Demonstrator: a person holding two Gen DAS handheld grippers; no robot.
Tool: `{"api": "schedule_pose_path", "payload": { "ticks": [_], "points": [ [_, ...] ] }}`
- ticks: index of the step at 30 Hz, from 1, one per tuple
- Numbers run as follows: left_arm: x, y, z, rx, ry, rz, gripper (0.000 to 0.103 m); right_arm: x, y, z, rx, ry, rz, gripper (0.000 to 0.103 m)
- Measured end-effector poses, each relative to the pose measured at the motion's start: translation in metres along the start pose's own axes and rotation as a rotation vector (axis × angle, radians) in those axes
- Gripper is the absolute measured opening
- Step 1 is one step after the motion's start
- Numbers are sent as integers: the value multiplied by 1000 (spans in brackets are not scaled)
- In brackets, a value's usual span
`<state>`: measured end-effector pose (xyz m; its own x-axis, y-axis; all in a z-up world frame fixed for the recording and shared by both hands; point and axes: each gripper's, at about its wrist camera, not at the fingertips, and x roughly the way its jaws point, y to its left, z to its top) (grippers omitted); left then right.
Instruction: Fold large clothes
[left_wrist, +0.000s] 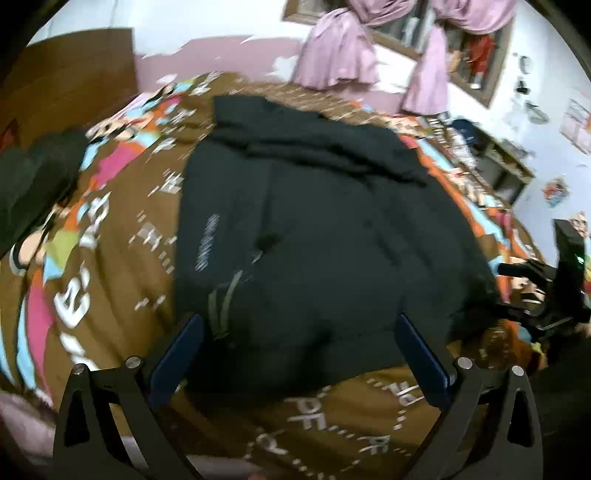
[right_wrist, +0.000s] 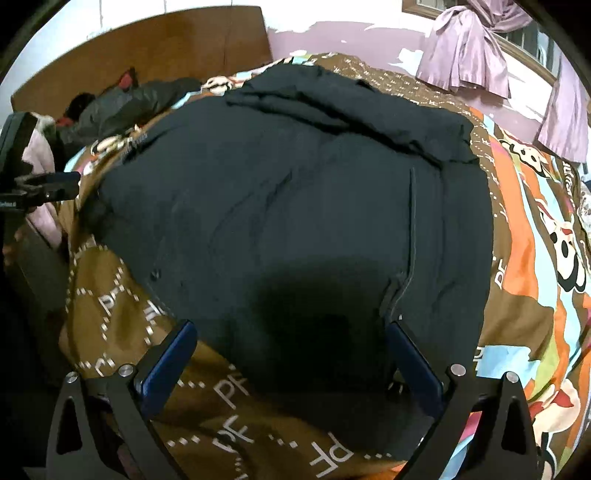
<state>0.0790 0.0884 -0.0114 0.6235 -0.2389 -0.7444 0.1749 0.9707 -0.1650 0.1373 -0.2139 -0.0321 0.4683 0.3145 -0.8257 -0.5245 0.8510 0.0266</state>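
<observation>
A large black jacket (left_wrist: 314, 229) lies spread on the bed, with a folded part bunched along its far edge; it also fills the right wrist view (right_wrist: 280, 199). My left gripper (left_wrist: 299, 325) is open and empty, hovering over the jacket's near hem. My right gripper (right_wrist: 291, 332) is open and empty over the jacket's near edge, its right finger by the zipper seam (right_wrist: 410, 236). The right gripper shows at the right edge of the left wrist view (left_wrist: 532, 288); the left gripper shows at the left edge of the right wrist view (right_wrist: 44, 188).
The bed has a brown patterned cover (left_wrist: 110, 258) with bright cartoon prints (right_wrist: 546, 229). A dark garment (right_wrist: 118, 107) lies near the wooden headboard (right_wrist: 147, 48). Purple curtains (left_wrist: 340, 55) hang at a window. A cluttered shelf (left_wrist: 491, 162) stands beyond the bed.
</observation>
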Motion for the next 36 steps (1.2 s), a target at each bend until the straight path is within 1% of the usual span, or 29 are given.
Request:
{"api": "schedule_pose_path", "payload": {
  "ticks": [2, 3, 5, 6, 8, 10, 12, 15, 17, 19, 21, 22, 25, 28, 30, 33, 36],
  "points": [
    [7, 5, -6, -12, 48, 35, 101, 6, 4, -4, -25, 19, -10, 103],
    [9, 5, -8, -12, 66, 39, 101, 9, 5, -5, -38, 27, -19, 103],
    [14, 2, -14, 12, 90, 44, 101, 16, 11, -9, -72, 47, -76, 103],
    [16, -2, -17, 43, 97, 49, 101, 21, 15, -12, -102, 62, -117, 103],
    [19, -14, -22, 118, 98, 71, 101, 28, 18, -16, -139, 71, -158, 103],
    [24, -26, -30, 206, 108, 93, 101, 34, 21, -20, -163, 86, -171, 103],
    [32, -33, -38, 265, 127, 99, 101, 42, 26, -25, -201, 101, -197, 103],
    [43, -39, -51, 324, 157, 125, 101, 57, 32, -31, -251, 114, -301, 103],
    [50, -41, -57, 357, 170, 160, 101, 64, 31, -33, -264, 112, -359, 103],
    [54, -43, -62, 386, 174, 198, 101, 69, 29, -33, -268, 101, -417, 103],
    [59, -42, -65, 402, 174, 227, 101, 70, 26, -31, -270, 75, -492, 103],
    [60, -40, -66, 404, 175, 237, 101, 66, 23, -28, -262, 55, -508, 103],
    [62, -33, -65, 384, 177, 247, 101, 52, 9, -17, -213, 5, -514, 103],
    [62, -29, -64, 368, 179, 246, 101, 33, -4, 5, -147, -39, -470, 103],
    [63, -30, -63, 371, 179, 248, 101, 22, -17, 25, -88, -55, -394, 103],
    [65, -35, -63, 389, 177, 263, 101, 6, -36, 59, 23, -69, -241, 103],
    [67, -36, -65, 401, 178, 272, 101, -6, -45, 81, 98, -68, -151, 103]
  ]
}}
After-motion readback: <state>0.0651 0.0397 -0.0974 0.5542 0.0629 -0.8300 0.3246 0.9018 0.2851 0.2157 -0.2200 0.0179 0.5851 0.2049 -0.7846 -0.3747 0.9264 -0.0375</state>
